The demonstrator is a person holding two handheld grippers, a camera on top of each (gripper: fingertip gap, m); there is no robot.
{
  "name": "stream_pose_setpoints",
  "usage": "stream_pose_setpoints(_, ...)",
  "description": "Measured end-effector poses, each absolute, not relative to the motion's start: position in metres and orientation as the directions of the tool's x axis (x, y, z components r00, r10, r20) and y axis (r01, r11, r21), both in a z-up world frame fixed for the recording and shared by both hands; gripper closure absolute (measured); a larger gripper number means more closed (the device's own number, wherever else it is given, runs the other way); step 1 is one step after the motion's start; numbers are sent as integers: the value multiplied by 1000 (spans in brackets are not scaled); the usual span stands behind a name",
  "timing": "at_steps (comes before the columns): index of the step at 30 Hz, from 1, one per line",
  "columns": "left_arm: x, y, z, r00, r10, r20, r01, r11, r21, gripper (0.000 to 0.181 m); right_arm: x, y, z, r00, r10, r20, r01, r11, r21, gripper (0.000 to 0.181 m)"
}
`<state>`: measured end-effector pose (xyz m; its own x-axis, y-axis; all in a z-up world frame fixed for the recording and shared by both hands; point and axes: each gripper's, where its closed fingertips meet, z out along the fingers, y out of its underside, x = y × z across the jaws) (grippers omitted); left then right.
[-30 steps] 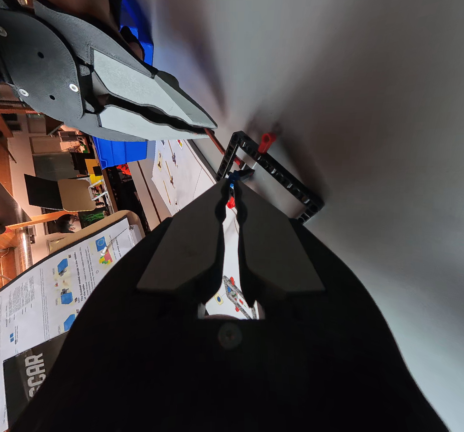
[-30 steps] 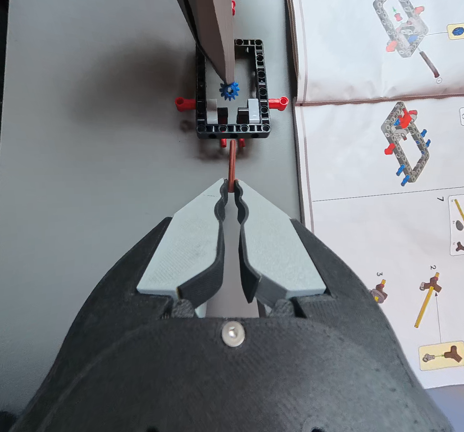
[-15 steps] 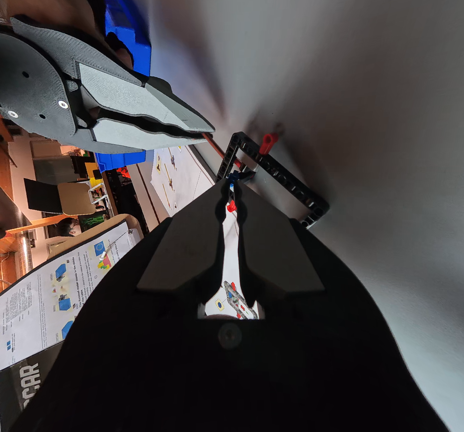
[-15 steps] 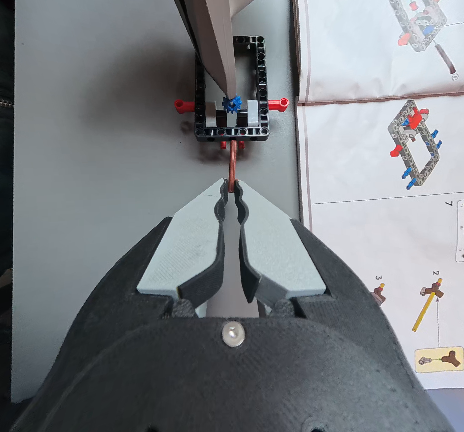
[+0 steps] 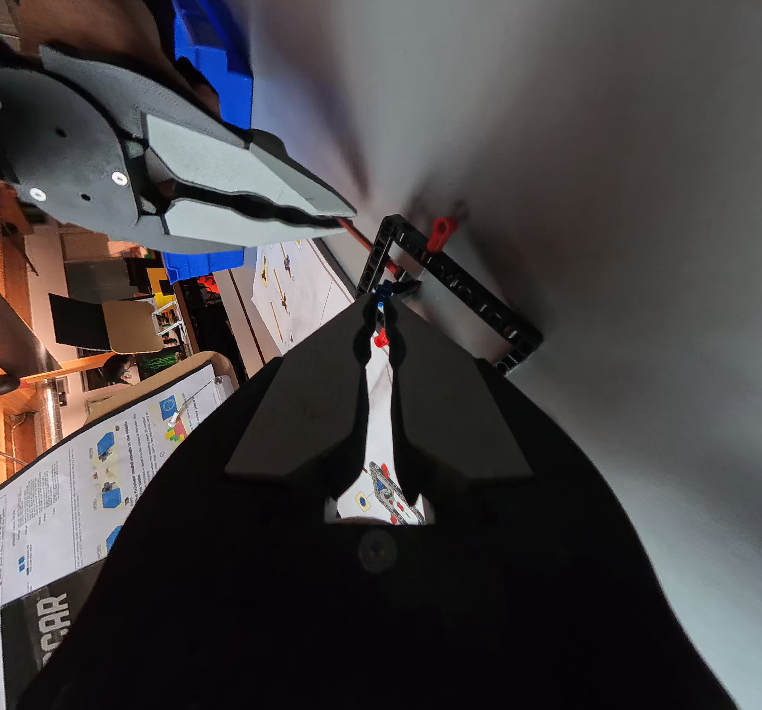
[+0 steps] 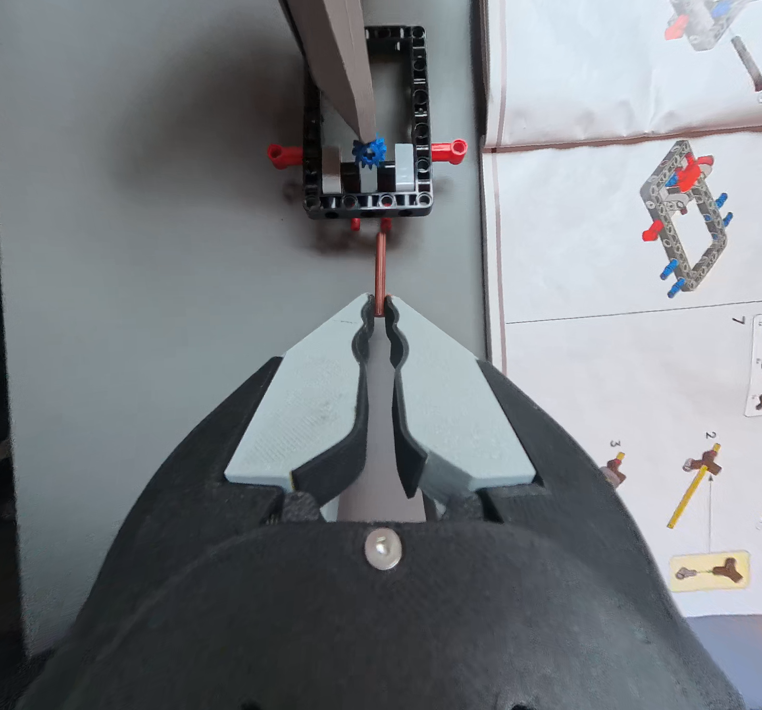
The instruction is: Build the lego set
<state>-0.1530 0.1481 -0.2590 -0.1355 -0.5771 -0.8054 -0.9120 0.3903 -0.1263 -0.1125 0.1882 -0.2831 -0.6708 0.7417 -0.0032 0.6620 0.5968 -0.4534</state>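
In the right wrist view the right tool [image 6: 380,305] sits at the centre of the frame, its tips pinched tight on the near end of a thin reddish-brown axle [image 6: 381,265]. The axle points straight up the frame toward the black rectangular Technic frame [image 6: 420,112], which lies flat on the grey worktop [image 6: 144,154] in the upper middle. The axle's far end is right at the frame's near beam, between two small red pins [image 6: 354,225] sticking out below it; I cannot tell whether it has entered a hole. Red pins [image 6: 449,150] also stick out from the frame's left and right sides.

The left tool [image 6: 365,135] comes down from the top of that view, its tips closed on a small blue gear [image 6: 370,154] held inside the frame, between grey and black pieces [image 6: 404,166] along the near end. In the left wrist view the same tool [image 5: 380,305] shows its tips nearly together around the gear [image 5: 382,289].

An open instruction booklet [image 6: 618,360] lies on the right side of the right wrist view, just beside the frame.
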Motion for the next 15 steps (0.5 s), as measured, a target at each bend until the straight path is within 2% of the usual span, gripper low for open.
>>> stream_pose_setpoints(5,-153,147,-259,-135,-575,-807,-911,392,-127,180,-99,186,-295,-660,747,76,633,608,-480,179)
stream_pose_setpoints(11,-150,149,-257,-133,-568,-812,-910,394,-126,180,-93,190,-296,-651,749,123,632,625,-459,179)
stream_pose_setpoints(15,-148,148,-257,-135,-571,-810,-910,395,-127,180,-99,187,-290,-646,754,122,616,609,-500,179)
